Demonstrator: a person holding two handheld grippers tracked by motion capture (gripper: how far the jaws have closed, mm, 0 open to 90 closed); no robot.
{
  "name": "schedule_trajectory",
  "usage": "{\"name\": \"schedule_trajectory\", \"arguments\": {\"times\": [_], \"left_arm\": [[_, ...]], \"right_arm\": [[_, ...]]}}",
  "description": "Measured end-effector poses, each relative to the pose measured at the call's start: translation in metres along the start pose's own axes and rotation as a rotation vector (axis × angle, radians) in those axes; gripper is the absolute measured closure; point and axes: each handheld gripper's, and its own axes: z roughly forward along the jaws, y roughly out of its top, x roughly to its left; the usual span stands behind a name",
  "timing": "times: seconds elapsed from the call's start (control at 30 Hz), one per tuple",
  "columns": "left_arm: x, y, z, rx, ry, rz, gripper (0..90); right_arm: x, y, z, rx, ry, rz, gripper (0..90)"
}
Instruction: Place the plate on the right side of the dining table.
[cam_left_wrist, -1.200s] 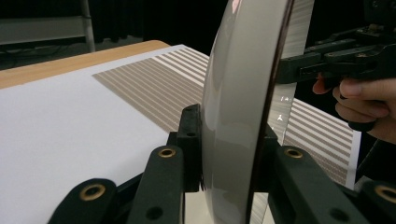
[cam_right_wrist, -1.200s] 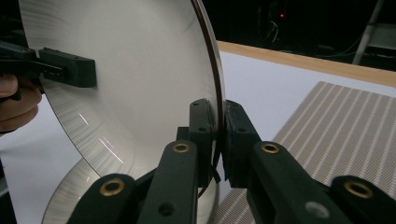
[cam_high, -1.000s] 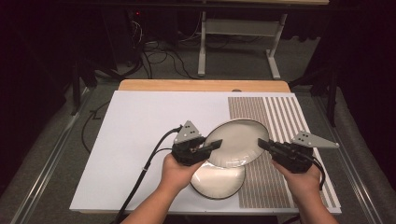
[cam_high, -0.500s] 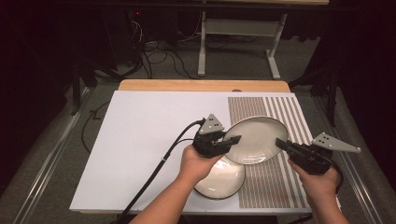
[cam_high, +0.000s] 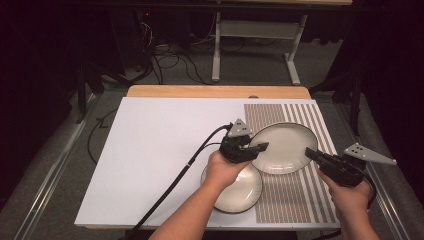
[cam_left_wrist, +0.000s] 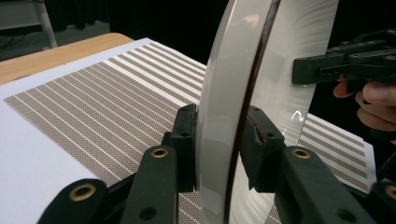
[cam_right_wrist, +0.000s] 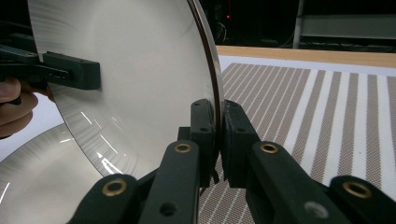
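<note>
A white plate with a dark rim (cam_high: 285, 147) is held a little above the striped mat (cam_high: 295, 200) by both grippers. My left gripper (cam_high: 256, 148) is shut on its left rim and my right gripper (cam_high: 311, 154) on its right rim. In the left gripper view the jaws (cam_left_wrist: 219, 140) clamp the plate (cam_left_wrist: 261, 70) edge-on, with the other gripper (cam_left_wrist: 345, 65) on the far rim. In the right gripper view the jaws (cam_right_wrist: 217, 135) pinch the plate (cam_right_wrist: 140, 70). A second plate (cam_high: 235, 189) lies flat on the table below my left hand, and its surface (cam_right_wrist: 37, 172) appears at lower left.
A white board (cam_high: 160, 150) covers the table's left and middle, with a wooden edge (cam_high: 215, 91) at the back. The left gripper's cable (cam_high: 175, 182) trails over the board to the front edge. Beyond the table are a desk frame (cam_high: 255, 30) and floor cables.
Both grippers have carried the plate to the right, over the striped mat. The lower plate, half covered a second ago, now lies mostly uncovered.
</note>
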Motion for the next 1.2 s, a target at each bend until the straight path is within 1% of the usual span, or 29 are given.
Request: {"name": "schedule_trajectory", "arguments": {"times": [0.13, 0.2, 0.3, 0.37, 0.4, 0.43, 0.47, 0.5, 0.57, 0.67, 0.9, 1.03, 1.2], "left_arm": [[0.002, 0.0, 0.012, 0.01, -0.014, 0.01, 68.2], [0.002, 0.0, 0.017, 0.016, -0.017, 0.007, 68.1], [0.004, -0.001, 0.025, 0.03, -0.013, 0.005, 67.7], [0.005, -0.002, 0.029, 0.04, -0.013, 0.014, 67.5], [0.005, -0.002, 0.032, 0.05, -0.013, 0.01, 67.5], [0.005, -0.003, 0.035, 0.067, -0.002, 0.02, 67.2], [0.006, -0.004, 0.037, 0.078, -0.001, 0.022, 67.0], [0.007, -0.005, 0.04, 0.087, -0.003, 0.016, 66.9], [0.008, -0.007, 0.045, 0.089, -0.012, -0.002, 66.8], [0.008, -0.008, 0.052, 0.102, -0.014, -0.011, 66.7], [0.007, -0.009, 0.066, 0.131, -0.009, -0.031, 66.1], [0.007, -0.011, 0.07, 0.148, -0.009, -0.04, 66.1], [0.007, -0.014, 0.073, 0.16, -0.015, -0.051, 65.9]], "right_arm": [[-0.007, -0.003, -0.002, 0.004, -0.016, 0.011, 86.7], [-0.011, -0.005, -0.003, 0.007, -0.022, 0.016, 86.7], [-0.015, -0.007, -0.002, 0.014, -0.04, 0.018, 86.6], [-0.018, -0.009, -0.002, 0.023, -0.051, 0.023, 86.7], [-0.02, -0.009, -0.002, 0.026, -0.051, 0.024, 86.7], [-0.021, -0.011, -0.002, 0.029, -0.053, 0.025, 86.9], [-0.022, -0.012, -0.002, 0.031, -0.059, 0.023, 87.0], [-0.023, -0.012, -0.002, 0.037, -0.066, 0.02, 87.1], [-0.025, -0.014, -0.003, 0.04, -0.071, 0.024, 87.3], [-0.03, -0.017, -0.003, 0.046, -0.081, 0.043, 87.3], [-0.04, -0.024, -0.003, 0.057, -0.096, 0.067, 87.2], [-0.045, -0.029, -0.003, 0.069, -0.086, 0.086, 87.1], [-0.046, -0.031, -0.003, 0.085, -0.093, 0.095, 87.0]]}}
